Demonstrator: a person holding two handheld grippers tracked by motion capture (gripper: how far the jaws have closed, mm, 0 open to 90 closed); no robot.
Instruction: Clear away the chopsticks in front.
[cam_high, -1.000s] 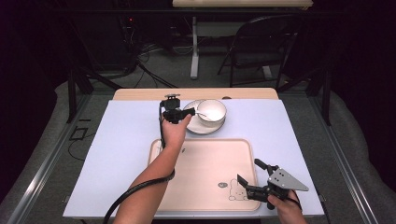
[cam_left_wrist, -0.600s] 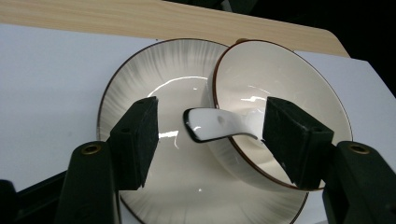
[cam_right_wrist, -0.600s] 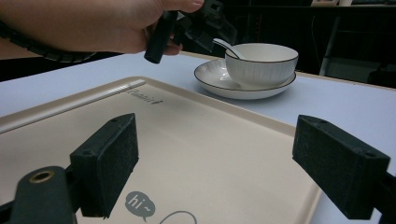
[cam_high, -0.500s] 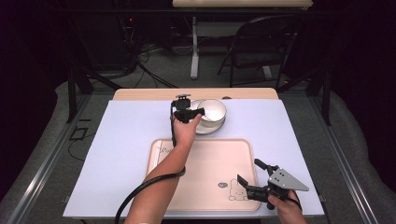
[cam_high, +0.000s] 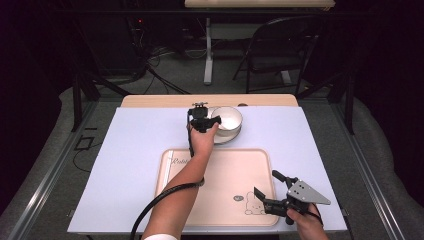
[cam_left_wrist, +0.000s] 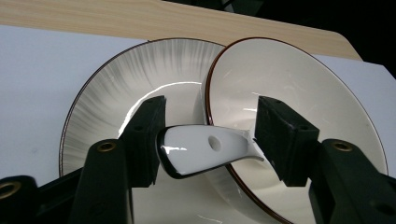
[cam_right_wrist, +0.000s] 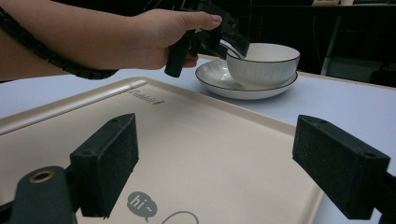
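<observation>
**Spoon handle bracketed by the left gripper at the bowl**

The left gripper (cam_high: 212, 122) is held over the near rim of a white bowl (cam_high: 227, 120) that sits on a grey-streaked plate (cam_high: 231, 137), close to the far edge of the desk (cam_high: 135, 150) and about midway along it. In the left gripper view, the handle of a white spoon (cam_left_wrist: 203, 148) is seen lying across the bowl's brown-edged rim, between the two black jaws. The jaws have just been closing on it; the left-hand pad is seen at the handle's end, while the other pad stands just beside the handle's neck, and a firm clamp cannot be made out, so the handle is taken as bracketed rather than clenched.

The right gripper (cam_high: 265, 199) is kept low over the near right corner of the beige tray (cam_high: 220, 170), which lies at the near edge of the desk. Its jaws are spread wide, with nothing between them, as the right gripper view shows.
</observation>
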